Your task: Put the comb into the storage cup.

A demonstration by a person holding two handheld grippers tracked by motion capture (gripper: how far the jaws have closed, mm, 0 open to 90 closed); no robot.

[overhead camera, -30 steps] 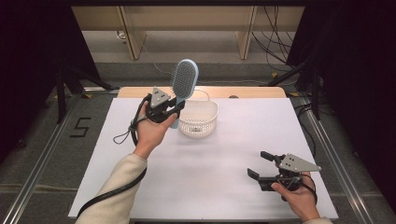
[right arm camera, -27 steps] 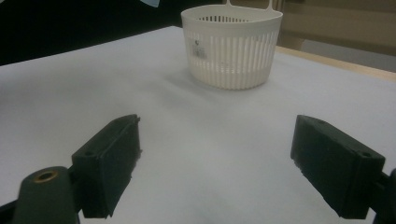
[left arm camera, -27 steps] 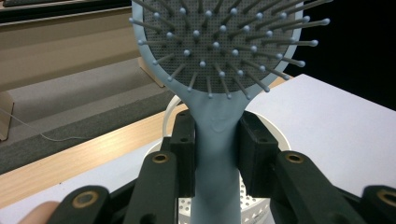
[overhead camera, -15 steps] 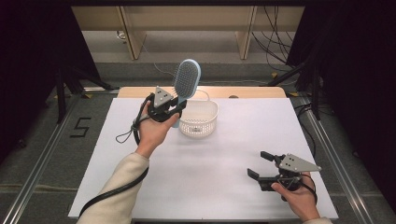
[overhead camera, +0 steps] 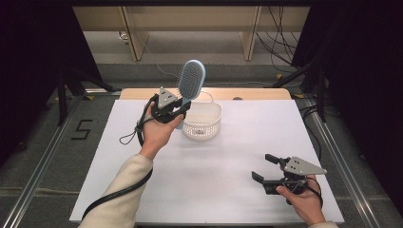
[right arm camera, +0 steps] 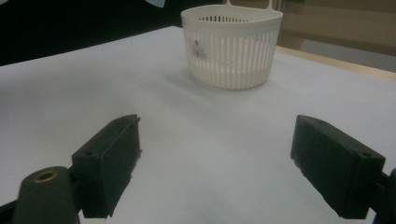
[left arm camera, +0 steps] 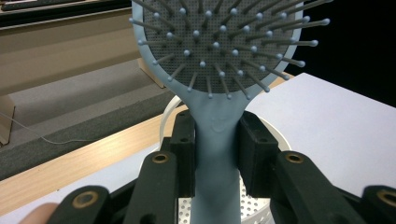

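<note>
— How much room was there on the white table point(overhead camera: 228, 190)?

— Plenty: bare surface lay between the white slatted basket point(overhead camera: 203, 121) near the far edge and the right gripper point(overhead camera: 264, 168), whose jaws were spread wide near the front right corner.

— And the hairbrush point(overhead camera: 190, 81)?

— Pale blue with a grey bristle pad, upright just beside the basket, its handle pinched by the left gripper point(overhead camera: 181, 110).

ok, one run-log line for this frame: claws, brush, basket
left claw: shut on hairbrush handle, head up, above basket | right claw: open, empty, low over table | basket: upright on table
</note>
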